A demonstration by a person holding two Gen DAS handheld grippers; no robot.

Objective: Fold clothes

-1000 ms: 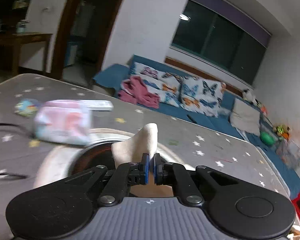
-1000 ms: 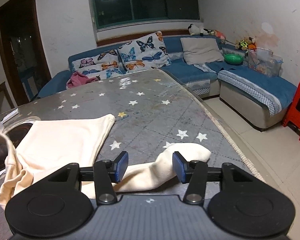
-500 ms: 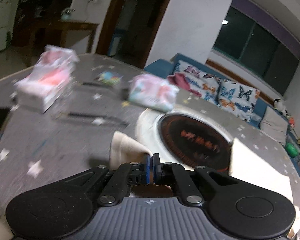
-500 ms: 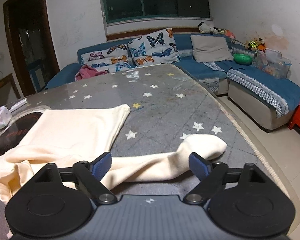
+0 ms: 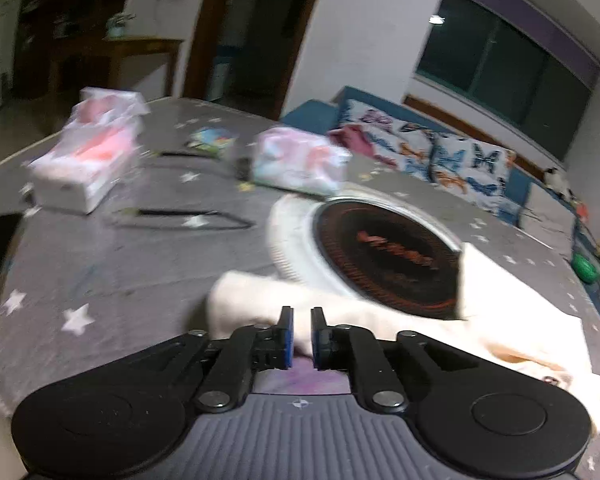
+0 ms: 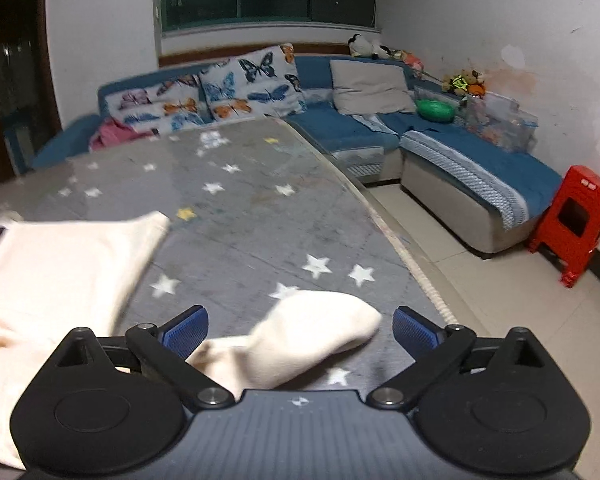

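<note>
The garment [image 6: 56, 264] is a cream, soft knit piece lying flat on the grey star-printed counter [image 6: 236, 208], partly draped over a round dark hotplate [image 5: 384, 256] set in a white ring. One sleeve [image 6: 308, 332] trails toward the counter's right edge and ends in a rounded cuff.

The left tool [image 5: 300, 338] is nearly pressed together, a slim gap left between its blue pads; cream cloth lies just past the tips, but whether any is pinched I cannot tell through the blur. The right tool [image 6: 300, 330] is spread wide, holding nothing, hovering over the sleeve.

The fabric looks light, limp and a little stretchy, so it would likely sag and bunch when lifted. The cuff or a hem edge seems the best place to pinch.
</note>
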